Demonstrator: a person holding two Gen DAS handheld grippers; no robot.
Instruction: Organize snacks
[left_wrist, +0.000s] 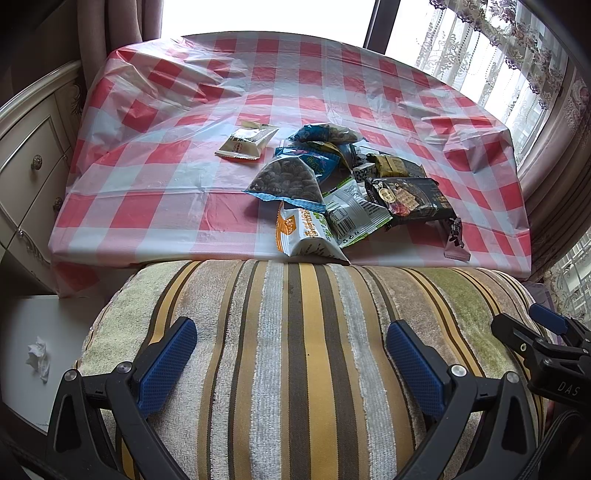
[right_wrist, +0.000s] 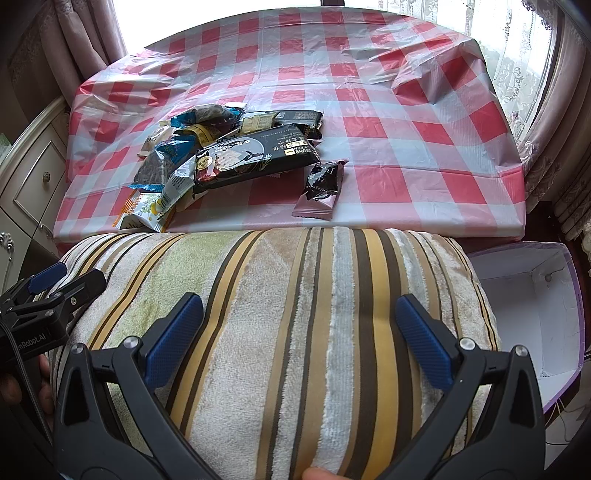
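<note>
Start of the job, by the look of it: nothing picked up yet. Left gripper and right gripper both hover over the striped cushion, fingers spread wide and empty.

Snacks lie in a loose heap on the bench, near its front edge and toward the left half as the right wrist view shows it. Strays:
- white packet, just behind and left of the heap
- brown packet, just right of it
- orange-and-white bag, hanging over the front edge, touching the cushion

An open box sits low, right of the cushion, below bench level. Likely the bin for sorting, though that is a guess.

Next move, as I judge it: reach forward over the cushion and take an outlying packet first; the heap overlaps and would scatter.

Room: far and right parts of the bench are bare. The cloth is wrinkled there. A dresser crowds the left side.
</note>
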